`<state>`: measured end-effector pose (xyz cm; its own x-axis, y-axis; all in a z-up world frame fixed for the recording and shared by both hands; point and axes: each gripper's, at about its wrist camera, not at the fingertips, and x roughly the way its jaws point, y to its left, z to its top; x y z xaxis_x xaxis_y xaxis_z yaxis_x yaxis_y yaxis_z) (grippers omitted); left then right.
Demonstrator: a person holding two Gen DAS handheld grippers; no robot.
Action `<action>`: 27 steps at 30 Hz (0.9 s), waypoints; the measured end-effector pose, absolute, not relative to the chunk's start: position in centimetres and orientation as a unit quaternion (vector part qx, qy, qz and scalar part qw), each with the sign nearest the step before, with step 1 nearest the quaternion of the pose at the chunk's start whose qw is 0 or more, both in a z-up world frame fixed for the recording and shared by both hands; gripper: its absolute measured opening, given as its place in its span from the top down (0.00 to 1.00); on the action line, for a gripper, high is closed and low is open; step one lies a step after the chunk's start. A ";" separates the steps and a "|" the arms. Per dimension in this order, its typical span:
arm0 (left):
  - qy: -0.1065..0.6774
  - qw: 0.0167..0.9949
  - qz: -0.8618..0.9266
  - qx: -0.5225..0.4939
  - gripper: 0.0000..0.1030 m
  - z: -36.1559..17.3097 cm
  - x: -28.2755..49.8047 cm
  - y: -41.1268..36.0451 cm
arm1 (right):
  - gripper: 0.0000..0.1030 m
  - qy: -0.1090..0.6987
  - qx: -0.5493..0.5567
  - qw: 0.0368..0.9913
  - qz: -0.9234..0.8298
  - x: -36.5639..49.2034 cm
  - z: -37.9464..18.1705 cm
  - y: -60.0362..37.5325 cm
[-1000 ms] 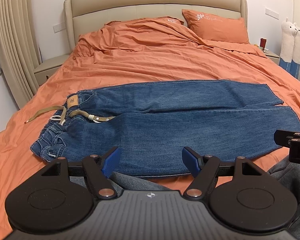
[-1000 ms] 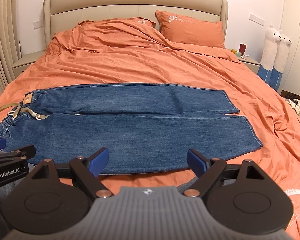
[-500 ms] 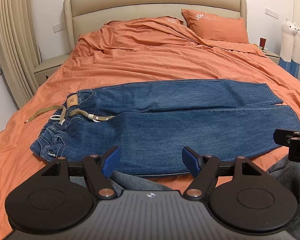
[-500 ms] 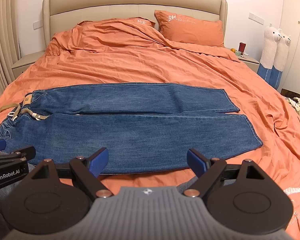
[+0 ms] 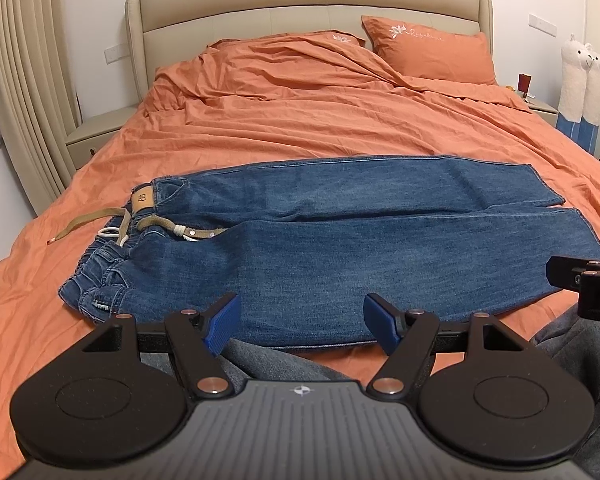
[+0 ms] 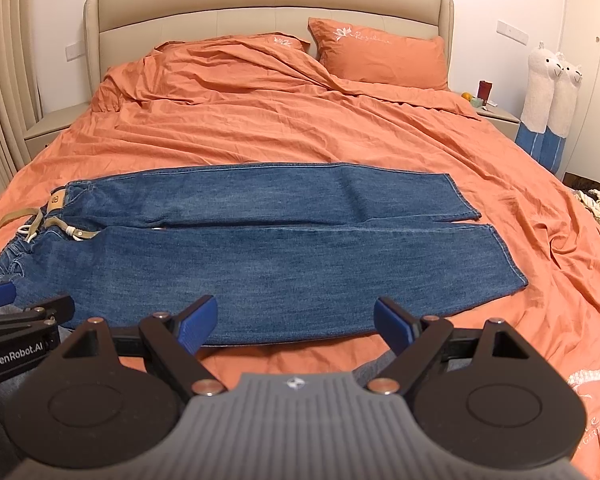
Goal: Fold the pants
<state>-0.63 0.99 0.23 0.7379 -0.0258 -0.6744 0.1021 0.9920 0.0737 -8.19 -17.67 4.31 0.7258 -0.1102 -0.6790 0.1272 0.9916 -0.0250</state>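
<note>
The jeans (image 5: pixel 340 240) lie flat across the bed (image 5: pixel 320 120), waistband toward the curtain side, legs side by side and hems toward the plush-toy side, likely so one leg can be laid over the other. The left gripper (image 5: pixel 302 322) and right gripper (image 6: pixel 296 320) hover on the near side of the jeans, fingers (image 6: pixel 198 320) spread and holding nothing, seemingly ready to take the near edge. A tan belt (image 5: pixel 100 220) trails off the waistband and could snag the fold.
</note>
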 end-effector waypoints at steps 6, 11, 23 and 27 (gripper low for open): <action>0.359 0.931 -0.034 0.053 0.20 0.2 -0.7 0.8 | 0.21 0.364 0.012 0.929 -0.064 -8.2 4.4 -17.6; 0.359 0.931 -0.035 0.053 0.20 0.2 -0.6 0.9 | 0.21 0.363 0.014 0.930 -0.062 -8.3 4.4 -17.5; 0.353 0.933 -0.048 0.046 0.22 0.7 -0.2 2.9 | 0.21 0.338 0.026 0.940 -0.036 -9.0 4.3 -18.2; 0.350 0.936 -0.036 0.027 0.26 1.4 1.2 7.0 | 0.21 0.278 0.055 0.959 0.003 -8.8 3.8 -20.5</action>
<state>1.19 6.95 1.39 0.7520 -0.0481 -0.6574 0.0864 0.9959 0.0260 -8.78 -20.52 3.83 0.8459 0.0367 -0.5321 0.0239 0.9940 0.1065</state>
